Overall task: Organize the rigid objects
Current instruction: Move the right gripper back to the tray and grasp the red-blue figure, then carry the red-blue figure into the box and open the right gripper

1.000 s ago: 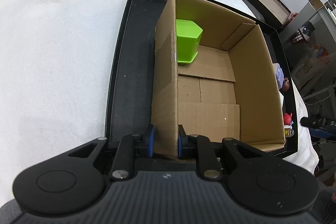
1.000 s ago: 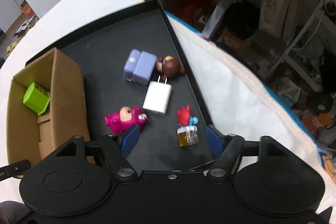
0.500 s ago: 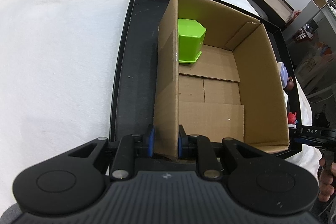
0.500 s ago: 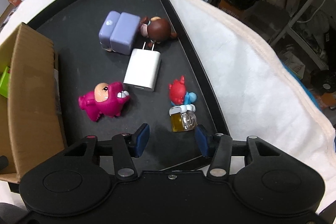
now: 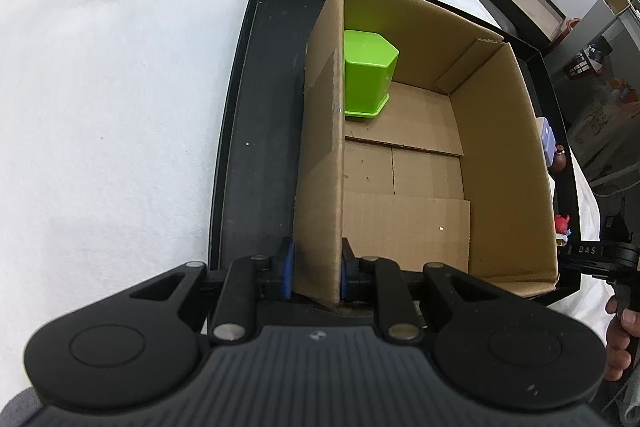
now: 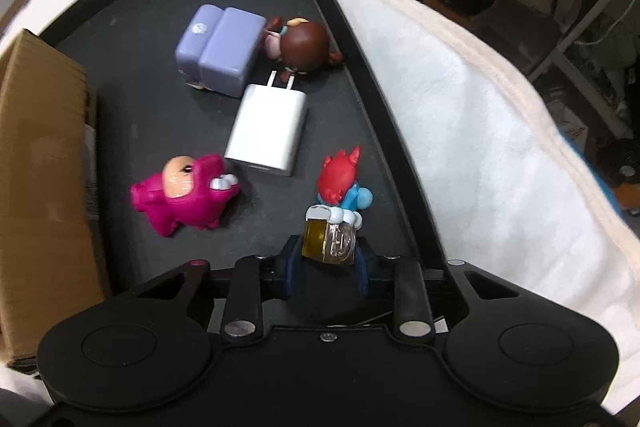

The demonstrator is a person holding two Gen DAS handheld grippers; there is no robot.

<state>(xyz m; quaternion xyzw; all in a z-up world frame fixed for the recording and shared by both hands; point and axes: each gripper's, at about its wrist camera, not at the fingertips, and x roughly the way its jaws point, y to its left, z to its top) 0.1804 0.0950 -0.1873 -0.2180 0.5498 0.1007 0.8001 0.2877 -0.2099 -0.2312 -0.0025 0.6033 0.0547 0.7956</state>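
Note:
My left gripper point(image 5: 316, 275) is shut on the near left wall of the cardboard box point(image 5: 324, 163), which stands in the black tray point(image 5: 256, 131). A green hexagonal cup point(image 5: 368, 75) lies upside down in the box's far left corner. My right gripper point(image 6: 328, 267) has closed around the red-and-blue figurine with a yellow mug point(image 6: 334, 211) on the tray floor point(image 6: 140, 27). Beyond it lie a white charger point(image 6: 268, 131), a pink figurine point(image 6: 188, 193), a purple block point(image 6: 222, 51) and a brown-haired figurine point(image 6: 302, 47).
White cloth point(image 5: 112, 87) covers the table around the tray. The box's outer wall point(image 6: 40, 167) stands left of the toys. The tray's right rim point(image 6: 360, 79) runs close beside the red figurine. Shelves and clutter stand beyond the table's right edge point(image 6: 560, 27).
My right gripper moved down and forward to the red-and-blue figurine and narrowed its jaws around the mug end. My left gripper kept its hold on the box wall.

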